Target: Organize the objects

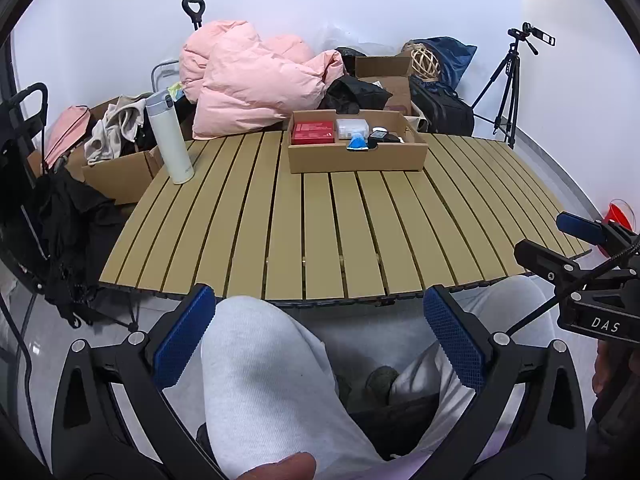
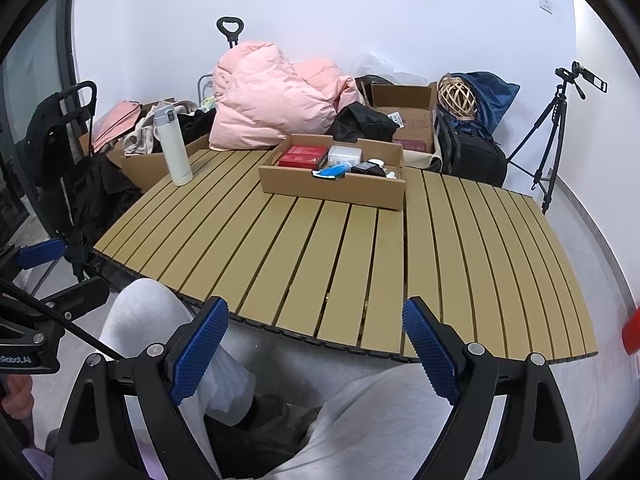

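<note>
slatted desk [image 1: 320, 220] ahead: we hold both fingers wide apart and empty; the cardboard tray [image 2: 332, 190] sits far off at 12 o'clock, long side across.

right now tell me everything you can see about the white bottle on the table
The white bottle is a tall, slim flask with a smooth matte body that looks like painted metal, topped by a paler flip cap with a dark latch on its front. The cap is closed. It stands upright, looking tilted only through the fisheye lens, on the far left corner of the slatted table, well left of the cardboard tray. Only the table touches it; no gripper is near.
</note>
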`<state>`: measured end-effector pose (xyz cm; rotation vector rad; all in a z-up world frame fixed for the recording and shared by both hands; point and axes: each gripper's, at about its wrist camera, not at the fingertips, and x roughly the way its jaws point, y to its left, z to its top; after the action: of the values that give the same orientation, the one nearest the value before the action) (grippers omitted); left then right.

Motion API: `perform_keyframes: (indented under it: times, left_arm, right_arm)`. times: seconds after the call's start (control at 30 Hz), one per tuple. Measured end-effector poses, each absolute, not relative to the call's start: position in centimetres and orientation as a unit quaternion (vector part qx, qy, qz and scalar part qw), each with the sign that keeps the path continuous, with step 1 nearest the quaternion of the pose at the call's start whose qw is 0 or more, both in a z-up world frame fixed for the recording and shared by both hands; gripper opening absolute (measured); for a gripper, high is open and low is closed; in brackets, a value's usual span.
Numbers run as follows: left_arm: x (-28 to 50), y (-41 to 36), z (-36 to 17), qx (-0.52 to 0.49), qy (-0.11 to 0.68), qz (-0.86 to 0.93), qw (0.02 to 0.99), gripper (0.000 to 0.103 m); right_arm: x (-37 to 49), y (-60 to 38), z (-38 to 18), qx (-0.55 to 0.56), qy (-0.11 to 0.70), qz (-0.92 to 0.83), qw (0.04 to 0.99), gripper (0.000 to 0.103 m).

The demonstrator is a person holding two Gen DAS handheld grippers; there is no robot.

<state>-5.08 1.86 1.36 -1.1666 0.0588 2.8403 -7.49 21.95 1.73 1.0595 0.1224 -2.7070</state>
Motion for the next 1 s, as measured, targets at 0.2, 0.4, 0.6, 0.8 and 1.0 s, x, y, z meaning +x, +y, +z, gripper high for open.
perform_keyframes:
  times: [0.2, 0.4, 0.6, 0.8, 1.0]
  left_arm:
    - [-5.09, 1.85, 1.35, -0.381, 0.020, 0.924, 0.035, 0.103]
    - [-5.19, 1.82, 1.40, -0.381, 0.019, 0.924, 0.035, 0.103]
    - [-5.22, 1.80, 1.28, -0.383, 0.019, 0.923, 0.034, 0.103]
    - [-5.20, 1.72, 1.02, -0.387, 0.018, 0.921, 0.034, 0.103]
    - [-5.37, 1.62, 0.85, -0.391, 0.018, 0.919, 0.035, 0.103]
  right_arm:
    - [-7.54, 21.97, 1.71, 0.361, 0.040, -0.925, 0.111, 0.091]
    - [-7.63, 21.89, 1.53, 0.365, 0.042, -0.924, 0.111, 0.091]
    - [-7.68, 21.93, 1.60, 0.364, 0.042, -0.924, 0.110, 0.091]
    - [-7.68, 21.95, 1.52, 0.365, 0.041, -0.924, 0.108, 0.091]
    - [-7.78, 21.96, 1.24, 0.369, 0.042, -0.922, 0.108, 0.091]
